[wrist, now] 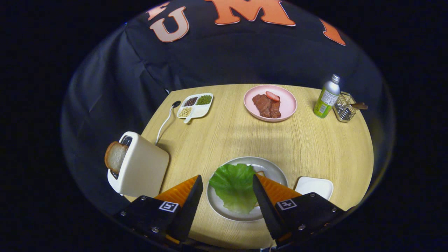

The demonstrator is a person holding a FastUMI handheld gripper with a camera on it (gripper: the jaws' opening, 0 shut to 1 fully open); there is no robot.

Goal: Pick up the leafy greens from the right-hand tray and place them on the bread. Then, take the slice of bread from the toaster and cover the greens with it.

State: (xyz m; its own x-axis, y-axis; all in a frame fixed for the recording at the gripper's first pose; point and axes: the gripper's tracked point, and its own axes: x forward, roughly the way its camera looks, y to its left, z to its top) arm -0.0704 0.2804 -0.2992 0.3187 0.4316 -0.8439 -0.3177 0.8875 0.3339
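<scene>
while hand-held gripper (227,190) gapes empty, leafy greens (232,187) fill grey plate (276,171).

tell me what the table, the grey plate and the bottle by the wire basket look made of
Table: pale wood or wood-look laminate, matte, fine straight grain. Grey plate under the leafy greens: probably glazed ceramic or melamine, smooth with a soft sheen. Bottle: seemingly metal, silvery neck and cap above a green label. The claw hangs open over the greens.

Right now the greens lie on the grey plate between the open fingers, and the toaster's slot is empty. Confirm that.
Not quite. The leafy greens do lie on the grey plate, between the open fingers of the gripper, but the toaster is not empty: a slice of bread stands in its slot, as the gripper view shows.
</scene>
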